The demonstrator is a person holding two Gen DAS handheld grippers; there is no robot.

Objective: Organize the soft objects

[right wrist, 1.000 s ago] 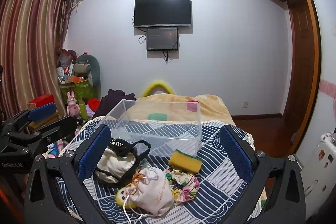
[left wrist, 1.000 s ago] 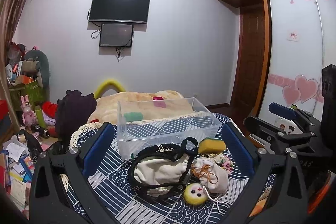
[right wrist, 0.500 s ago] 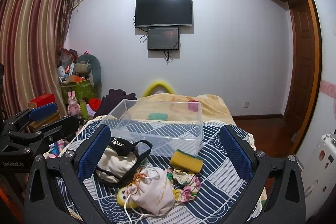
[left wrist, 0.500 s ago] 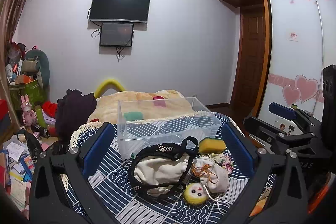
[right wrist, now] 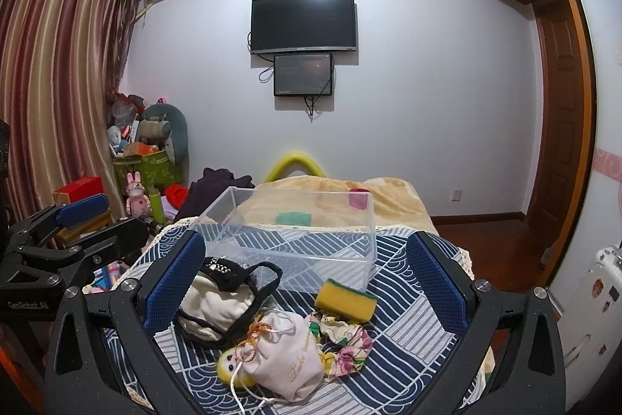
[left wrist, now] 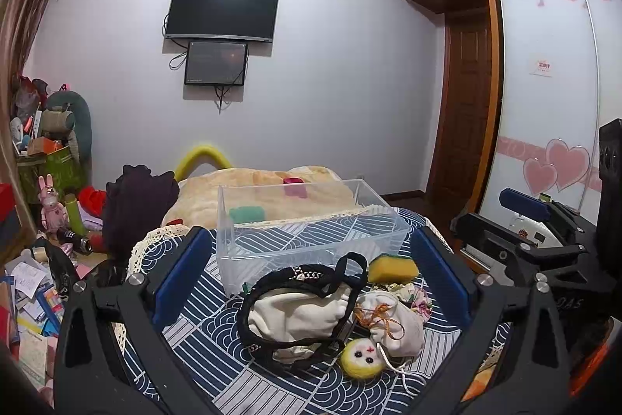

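A clear plastic bin point(left wrist: 311, 220) point(right wrist: 295, 228) stands empty on a table with a blue patterned cloth point(left wrist: 202, 333). In front of it lie a cream bag with black straps point(left wrist: 299, 314) point(right wrist: 217, 298), a yellow sponge point(left wrist: 392, 269) point(right wrist: 346, 300), a white drawstring pouch point(left wrist: 396, 325) point(right wrist: 289, 352), a small yellow doll head point(left wrist: 359, 358) point(right wrist: 229, 368) and a floral cloth point(right wrist: 346, 341). My left gripper point(left wrist: 311, 271) is open and empty, above the bag. My right gripper point(right wrist: 307, 279) is open and empty, above the pouch and sponge.
A bed with a beige blanket point(right wrist: 342, 197) lies behind the table. Toys and boxes crowd the left corner point(right wrist: 144, 158). A dark garment point(left wrist: 136, 197) hangs left of the table. A wardrobe with hearts point(left wrist: 544, 142) is on the right.
Both grippers have barely shifted; the objects on the table have not moved.
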